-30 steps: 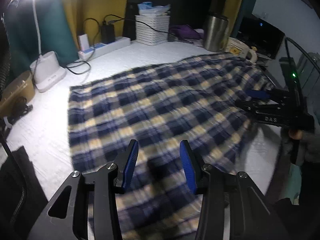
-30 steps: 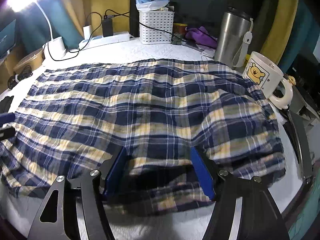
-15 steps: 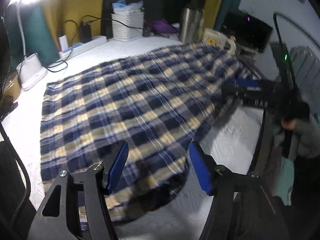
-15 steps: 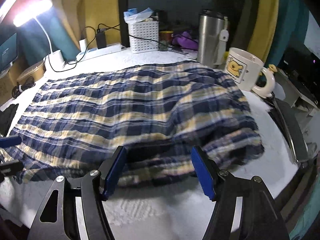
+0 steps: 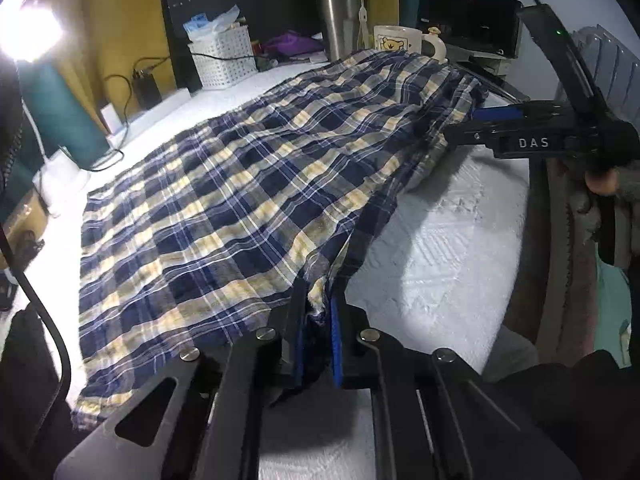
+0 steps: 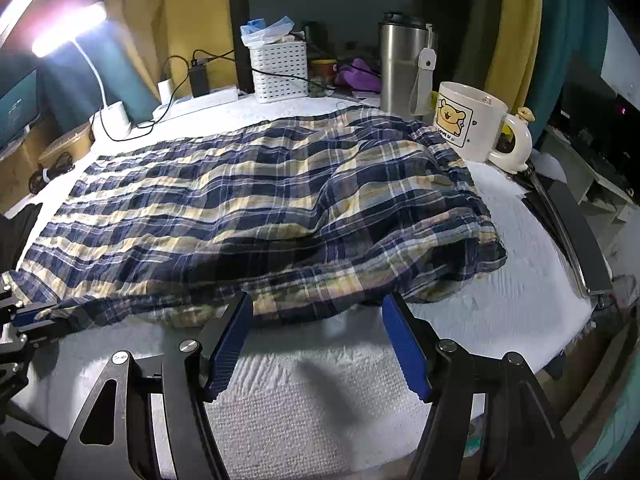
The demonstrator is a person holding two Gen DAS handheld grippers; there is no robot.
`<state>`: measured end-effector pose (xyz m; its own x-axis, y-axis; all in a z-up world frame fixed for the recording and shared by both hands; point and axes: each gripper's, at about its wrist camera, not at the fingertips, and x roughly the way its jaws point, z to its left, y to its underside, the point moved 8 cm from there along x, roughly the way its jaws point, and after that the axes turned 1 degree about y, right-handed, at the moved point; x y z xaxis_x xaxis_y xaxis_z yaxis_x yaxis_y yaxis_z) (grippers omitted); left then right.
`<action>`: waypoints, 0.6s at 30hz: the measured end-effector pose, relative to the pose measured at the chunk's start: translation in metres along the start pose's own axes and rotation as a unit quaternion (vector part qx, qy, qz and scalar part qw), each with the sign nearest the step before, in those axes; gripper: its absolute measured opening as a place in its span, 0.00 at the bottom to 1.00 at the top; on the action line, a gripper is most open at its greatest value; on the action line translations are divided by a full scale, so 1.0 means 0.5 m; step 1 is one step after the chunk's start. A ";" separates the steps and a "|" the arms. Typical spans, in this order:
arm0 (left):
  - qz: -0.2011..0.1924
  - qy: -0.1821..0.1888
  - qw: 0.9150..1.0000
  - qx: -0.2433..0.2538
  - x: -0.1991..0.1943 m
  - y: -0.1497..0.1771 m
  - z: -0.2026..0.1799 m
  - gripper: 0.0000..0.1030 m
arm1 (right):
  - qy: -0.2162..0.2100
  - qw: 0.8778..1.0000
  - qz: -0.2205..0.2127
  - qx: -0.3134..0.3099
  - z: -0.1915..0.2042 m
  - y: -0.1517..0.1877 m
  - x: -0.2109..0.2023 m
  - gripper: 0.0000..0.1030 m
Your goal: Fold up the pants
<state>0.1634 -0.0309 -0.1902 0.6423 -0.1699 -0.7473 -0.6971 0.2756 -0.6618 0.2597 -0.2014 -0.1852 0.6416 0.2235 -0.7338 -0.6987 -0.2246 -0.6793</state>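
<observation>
Closing on a corner of the plaid pants [image 5: 248, 184], our left gripper [image 5: 318, 312] has its blue fingers [image 5: 335, 344] drawn narrow, and a bunch of the navy and cream cloth sits pinched between them at the near edge. From that pinch the fabric rises in a taut ridge that runs toward our right gripper [image 6: 316, 320].

The pants lie spread across the white textured cover of the tabletop [image 6: 320, 400], with the near long edge folded under and a rumpled heap at the end closest to the mug [image 6: 468, 124]. That mug, printed with a cartoon bear, stands just beside the far corner of the cloth, whether touching it or not we cannot tell.

Our right gripper holds its fingers [image 6: 230, 344] wide apart, one on each side of a stretch of the near hem, the pads not pressing on it. In the left wrist view we see a hand [image 5: 600, 182] wrapped round that gripper's handle.

Behind the pants stand a steel tumbler [image 6: 400, 68], a white slotted basket [image 6: 280, 70] and a power strip [image 6: 200, 100], well apart from the cloth. A lit desk lamp [image 6: 72, 32] glares at the far left.
</observation>
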 end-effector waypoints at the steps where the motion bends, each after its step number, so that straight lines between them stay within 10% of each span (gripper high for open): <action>1: -0.002 -0.004 1.000 -0.001 -0.006 0.005 -0.001 0.08 | -0.002 1.000 0.000 -0.002 0.003 0.000 -0.002 0.67; 14: -0.011 0.019 0.997 -0.069 -0.054 0.042 0.014 0.13 | -0.008 1.000 0.007 -0.026 0.051 -0.005 -0.003 0.67; 18: -0.040 -0.002 0.995 -0.093 -0.109 0.044 0.066 0.43 | -0.011 0.999 0.005 -0.031 0.069 -0.017 -0.003 0.76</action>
<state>0.1237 0.0154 -0.1620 0.6988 -0.1803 -0.6922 -0.6906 0.0817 -0.7186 0.2539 -0.1673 -0.1780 0.6274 0.2428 -0.7399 -0.6829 -0.2851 -0.6726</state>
